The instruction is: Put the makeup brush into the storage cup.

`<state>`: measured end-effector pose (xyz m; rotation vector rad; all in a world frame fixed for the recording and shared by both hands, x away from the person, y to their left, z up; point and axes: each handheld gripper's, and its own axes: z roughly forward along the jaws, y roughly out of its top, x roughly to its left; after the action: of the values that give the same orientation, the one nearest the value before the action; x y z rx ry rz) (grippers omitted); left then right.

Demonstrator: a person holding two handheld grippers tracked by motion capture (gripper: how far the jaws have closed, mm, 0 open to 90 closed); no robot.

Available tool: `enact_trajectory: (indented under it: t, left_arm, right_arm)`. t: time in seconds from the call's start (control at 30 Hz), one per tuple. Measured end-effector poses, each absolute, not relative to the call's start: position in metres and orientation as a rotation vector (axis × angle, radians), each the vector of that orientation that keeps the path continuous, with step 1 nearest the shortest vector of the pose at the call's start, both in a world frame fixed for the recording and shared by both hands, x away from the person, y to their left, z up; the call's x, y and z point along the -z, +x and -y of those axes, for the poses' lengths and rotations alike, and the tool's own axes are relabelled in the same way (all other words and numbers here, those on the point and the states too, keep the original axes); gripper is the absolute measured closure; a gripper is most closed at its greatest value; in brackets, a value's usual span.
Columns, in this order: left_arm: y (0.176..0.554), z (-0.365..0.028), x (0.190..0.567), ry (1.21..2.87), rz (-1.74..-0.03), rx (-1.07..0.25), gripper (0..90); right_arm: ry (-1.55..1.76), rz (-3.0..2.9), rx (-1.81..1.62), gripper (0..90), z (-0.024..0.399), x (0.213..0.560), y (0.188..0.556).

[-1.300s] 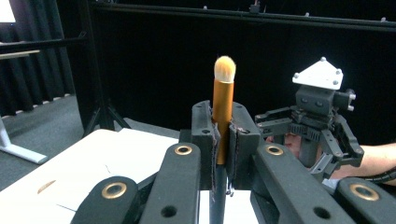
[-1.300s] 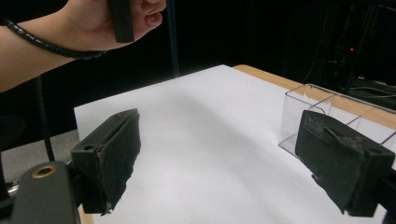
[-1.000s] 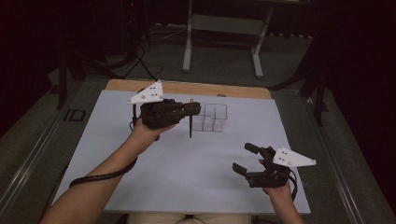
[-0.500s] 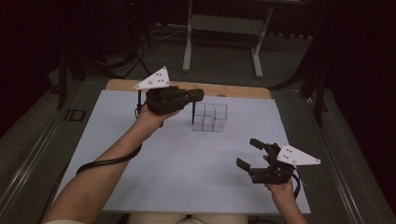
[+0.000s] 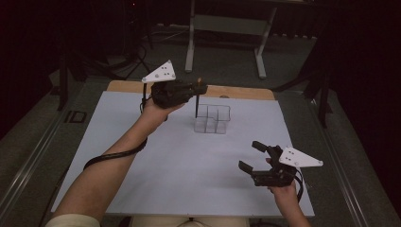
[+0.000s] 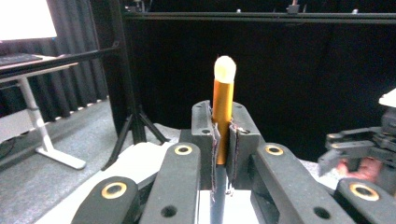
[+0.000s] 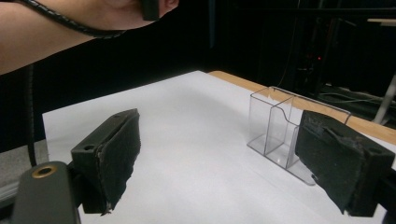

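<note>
The left tool is clamped on a slim pen-like stick with a gold-orange upper barrel, a pale rounded cap and a dark lower shaft. In the left gripper view the stick stands upright between the two black pads, which press on it from both sides; its capped end rises above them. In the high view the dark shaft hangs straight down from the left tool, with its lower tip at the upper left edge of a clear plastic organiser box with several open compartments. Whether the tip is inside a compartment or just at its rim cannot be told.

The organiser stands on the white surface, toward its far side and near the wooden edge strip.

The right tool is held low over the near right part of the surface, well apart from the organiser. Its pads stand wide apart with nothing between them. In the right gripper view the organiser is beyond them.
</note>
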<state>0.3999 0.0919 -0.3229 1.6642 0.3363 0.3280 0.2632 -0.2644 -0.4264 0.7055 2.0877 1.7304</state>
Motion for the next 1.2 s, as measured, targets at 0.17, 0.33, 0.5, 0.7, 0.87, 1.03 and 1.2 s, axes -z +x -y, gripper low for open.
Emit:
enact_trajectory:
  t: [0.17,0.33,0.5,0.7,0.87,1.03,1.2]
  left_arm:
    - [0.408,-0.088,0.323,1.655,-0.346,-0.341,84.7]
    - [0.416,-0.085,0.323,1.656,-0.357,-0.36,84.6]
    - [0.423,-0.082,0.326,1.656,-0.367,-0.364,84.6]
    - [0.434,-0.079,0.334,1.649,-0.376,-0.389,84.7]
    - [0.441,-0.076,0.34,1.655,-0.385,-0.38,84.7]
    - [0.446,-0.074,0.345,1.653,-0.385,-0.393,84.6]
    - [0.452,-0.073,0.352,1.645,-0.396,-0.414,84.6]
  right_arm:
    - [0.705,-2.097,-1.727,14.2,0.264,0.427,0.263]
    - [0.698,-2.112,-1.721,14.2,0.262,0.428,0.263]
    - [0.693,-2.122,-1.727,14.2,0.259,0.429,0.262]
    - [0.69,-2.126,-1.727,14.2,0.259,0.43,0.263]
    - [0.69,-2.127,-1.725,14.2,0.26,0.43,0.262]
    - [0.691,-2.133,-1.724,14.2,0.259,0.43,0.262]
    - [0.689,-2.135,-1.722,14.2,0.259,0.431,0.262]
